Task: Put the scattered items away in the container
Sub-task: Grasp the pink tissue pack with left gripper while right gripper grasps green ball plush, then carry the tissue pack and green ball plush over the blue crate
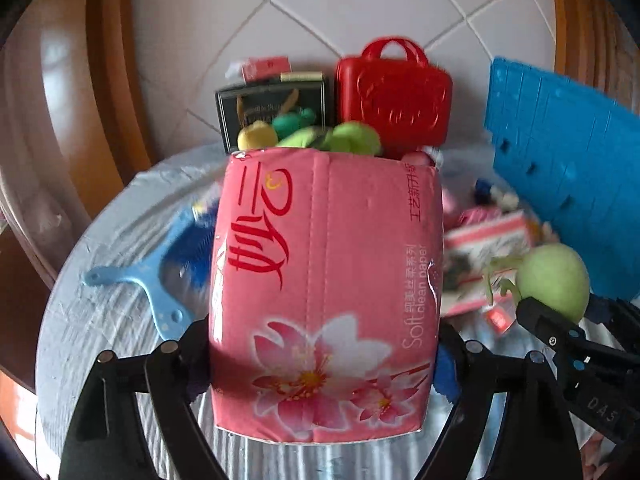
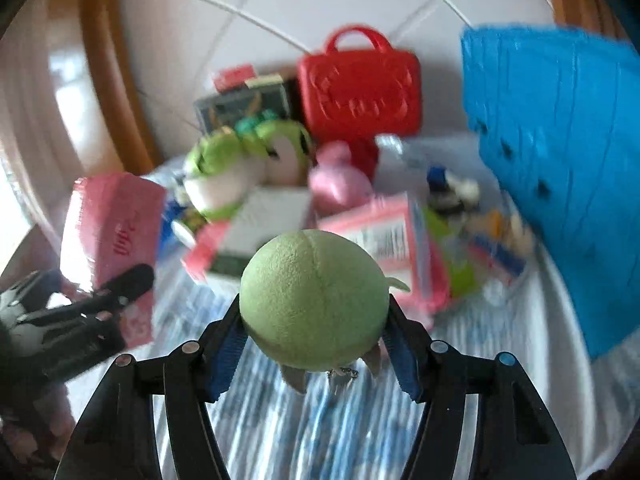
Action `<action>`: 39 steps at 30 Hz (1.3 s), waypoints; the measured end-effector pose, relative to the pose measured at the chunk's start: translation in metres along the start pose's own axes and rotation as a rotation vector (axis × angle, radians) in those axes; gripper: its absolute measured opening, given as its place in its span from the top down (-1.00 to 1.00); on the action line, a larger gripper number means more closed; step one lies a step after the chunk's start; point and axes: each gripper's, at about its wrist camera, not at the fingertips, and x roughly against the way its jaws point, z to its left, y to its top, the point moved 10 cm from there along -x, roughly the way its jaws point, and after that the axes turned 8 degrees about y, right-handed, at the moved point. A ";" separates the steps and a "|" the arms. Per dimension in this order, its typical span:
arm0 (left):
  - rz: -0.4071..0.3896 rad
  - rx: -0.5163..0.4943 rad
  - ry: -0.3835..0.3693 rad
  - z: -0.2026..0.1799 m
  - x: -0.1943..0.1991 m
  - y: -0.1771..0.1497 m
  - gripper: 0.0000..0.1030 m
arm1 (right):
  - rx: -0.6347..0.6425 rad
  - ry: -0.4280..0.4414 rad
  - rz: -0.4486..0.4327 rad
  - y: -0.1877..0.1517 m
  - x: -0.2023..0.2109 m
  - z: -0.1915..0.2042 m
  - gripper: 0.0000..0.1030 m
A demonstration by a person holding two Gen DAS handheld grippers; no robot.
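A pink tissue pack, printed with red characters and blossoms, is held upright between the two fingers of the left claw, the pads pressed against both of its sides. In the right wrist view, a green plush ball is clamped in the right claw, the blue-padded fingers closed against its flanks; small tabs and a chain are seen hanging beneath it. Both loads are carried clear of the round surface, which is draped in a pale striped cloth. A blue perforated container is seen standing at the right edge of the surface. Scattered items are left behind: a red toy suitcase, a dark box, a green plush toy, a pink bottle, a light blue fan-shaped piece and pink printed cartons. The finer clutter beside the container is blurred beyond telling.
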 end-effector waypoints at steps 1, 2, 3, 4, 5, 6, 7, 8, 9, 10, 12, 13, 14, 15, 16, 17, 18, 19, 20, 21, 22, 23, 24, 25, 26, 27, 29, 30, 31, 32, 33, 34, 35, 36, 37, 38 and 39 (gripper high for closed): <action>-0.010 0.010 0.012 -0.002 0.007 0.008 -0.64 | 0.018 0.009 -0.013 0.011 0.005 0.001 -0.24; -0.018 0.021 0.023 -0.005 0.014 0.015 -0.64 | 0.038 0.022 -0.031 0.023 0.012 0.001 -0.24; -0.024 0.033 0.032 -0.008 0.020 0.022 -0.64 | 0.052 0.034 -0.045 0.034 0.017 0.000 -0.24; -0.030 0.044 0.041 -0.011 0.026 0.029 -0.64 | 0.071 0.048 -0.058 0.046 0.025 0.001 -0.24; -0.036 0.054 0.049 -0.015 0.034 0.035 -0.64 | 0.088 0.057 -0.071 0.055 0.032 0.000 -0.24; -0.043 0.063 0.051 -0.019 0.040 0.041 -0.64 | 0.108 0.067 -0.088 0.067 0.041 0.001 -0.24; -0.051 0.073 0.054 -0.023 0.047 0.046 -0.64 | 0.127 0.075 -0.103 0.076 0.049 0.001 -0.24; -0.059 0.080 0.059 -0.028 0.053 0.052 -0.64 | 0.142 0.077 -0.117 0.083 0.054 0.000 -0.24; -0.069 0.083 0.063 -0.032 0.060 0.058 -0.64 | 0.157 0.076 -0.136 0.093 0.065 0.001 -0.24; -0.079 0.085 0.065 -0.035 0.066 0.064 -0.64 | 0.166 0.076 -0.149 0.101 0.071 -0.001 -0.24; -0.103 0.084 0.056 -0.043 0.077 0.077 -0.64 | 0.177 0.077 -0.190 0.118 0.089 -0.003 -0.24; -0.121 0.079 0.052 -0.047 0.083 0.084 -0.64 | 0.181 0.075 -0.208 0.125 0.096 -0.004 -0.24; -0.139 0.074 0.046 -0.052 0.088 0.092 -0.64 | 0.185 0.068 -0.226 0.132 0.105 -0.006 -0.24; -0.156 0.068 0.035 -0.057 0.093 0.099 -0.64 | 0.188 0.054 -0.249 0.141 0.114 -0.009 -0.24; -0.175 0.060 0.021 -0.063 0.097 0.107 -0.64 | 0.187 0.041 -0.269 0.149 0.123 -0.013 -0.24; -0.194 0.053 0.009 -0.069 0.102 0.114 -0.64 | 0.181 0.026 -0.286 0.156 0.131 -0.018 -0.24; -0.209 0.050 -0.002 -0.074 0.105 0.121 -0.64 | 0.177 0.020 -0.299 0.163 0.138 -0.023 -0.24; -0.224 0.049 -0.017 -0.080 0.109 0.127 -0.64 | 0.178 0.011 -0.316 0.170 0.147 -0.028 -0.24; -0.239 0.045 -0.033 -0.087 0.113 0.135 -0.64 | 0.180 -0.007 -0.332 0.176 0.154 -0.033 -0.24; -0.252 0.041 -0.043 -0.094 0.116 0.141 -0.64 | 0.185 -0.032 -0.354 0.184 0.166 -0.041 -0.24; -0.263 0.035 -0.056 -0.103 0.120 0.149 -0.64 | 0.188 -0.049 -0.367 0.189 0.174 -0.047 -0.24; -0.269 0.027 -0.073 -0.113 0.124 0.156 -0.64 | 0.186 -0.070 -0.379 0.195 0.183 -0.056 -0.24; -0.270 0.019 -0.088 -0.123 0.127 0.161 -0.64 | 0.180 -0.084 -0.388 0.202 0.192 -0.066 -0.24; -0.273 0.009 -0.104 -0.135 0.130 0.169 -0.64 | 0.175 -0.096 -0.398 0.208 0.200 -0.076 -0.24; -0.277 -0.003 -0.121 -0.148 0.133 0.177 -0.64 | 0.172 -0.111 -0.409 0.215 0.210 -0.088 -0.24; -0.278 -0.015 -0.133 -0.162 0.136 0.184 -0.64 | 0.170 -0.131 -0.420 0.222 0.220 -0.102 -0.24; -0.266 -0.041 -0.150 -0.197 0.140 0.200 -0.64 | 0.170 -0.164 -0.431 0.234 0.234 -0.129 -0.24; -0.254 -0.052 -0.163 -0.215 0.141 0.208 -0.64 | 0.174 -0.184 -0.435 0.242 0.242 -0.148 -0.24; -0.237 -0.060 -0.176 -0.235 0.142 0.216 -0.64 | 0.180 -0.202 -0.433 0.250 0.247 -0.165 -0.24; -0.219 -0.063 -0.192 -0.257 0.142 0.224 -0.64 | 0.184 -0.220 -0.432 0.256 0.253 -0.183 -0.24; -0.204 -0.068 -0.212 -0.281 0.143 0.232 -0.64 | 0.193 -0.240 -0.428 0.265 0.259 -0.206 -0.24; -0.191 -0.074 -0.225 -0.305 0.142 0.240 -0.64 | 0.200 -0.254 -0.423 0.271 0.264 -0.225 -0.24; -0.180 -0.078 -0.225 -0.325 0.140 0.247 -0.64 | 0.212 -0.273 -0.412 0.278 0.268 -0.251 -0.24; -0.168 -0.081 -0.225 -0.346 0.138 0.253 -0.64 | 0.221 -0.282 -0.403 0.282 0.268 -0.266 -0.24; -0.145 -0.087 -0.232 -0.370 0.134 0.258 -0.64 | 0.238 -0.299 -0.383 0.287 0.267 -0.288 -0.24; -0.110 -0.095 -0.245 -0.396 0.128 0.262 -0.64 | 0.258 -0.321 -0.351 0.291 0.263 -0.310 -0.24; -0.076 -0.104 -0.256 -0.417 0.123 0.264 -0.64 | 0.276 -0.335 -0.311 0.295 0.256 -0.332 -0.24</action>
